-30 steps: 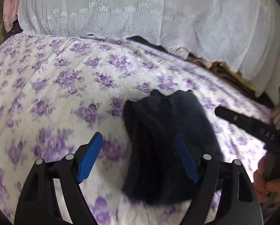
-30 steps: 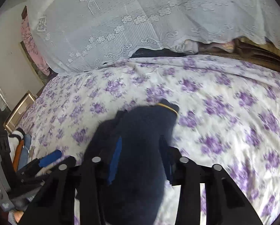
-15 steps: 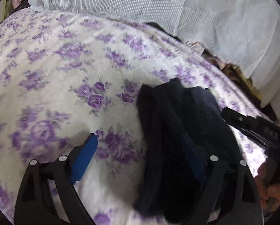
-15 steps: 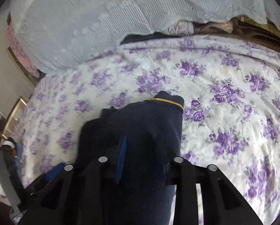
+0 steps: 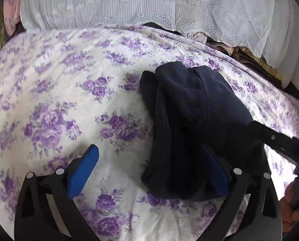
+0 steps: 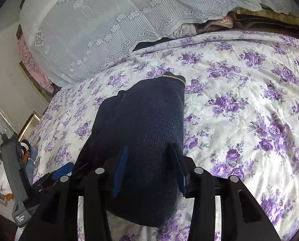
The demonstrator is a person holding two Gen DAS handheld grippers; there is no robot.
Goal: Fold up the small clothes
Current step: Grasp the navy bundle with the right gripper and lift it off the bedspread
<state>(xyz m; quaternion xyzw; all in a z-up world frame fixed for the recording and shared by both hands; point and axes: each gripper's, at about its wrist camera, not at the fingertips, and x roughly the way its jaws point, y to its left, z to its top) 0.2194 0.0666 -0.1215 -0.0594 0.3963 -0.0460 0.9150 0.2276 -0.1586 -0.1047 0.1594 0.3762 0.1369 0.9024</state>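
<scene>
1. The dark cloth point(image 5: 191, 120) lay folded on my flowery bed point(image 5: 59, 100).
2. My left claw point(image 5: 149, 170) had just spread wide, letting go.
3. My right claw point(image 6: 149, 172) had been loosening too, with cloth between its pads.

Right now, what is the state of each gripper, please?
Left gripper: open, jaws just widened, holding nothing; the dark garment lies by one pad.
Right gripper: jaws just widened around the garment; grip cannot be told.
</scene>
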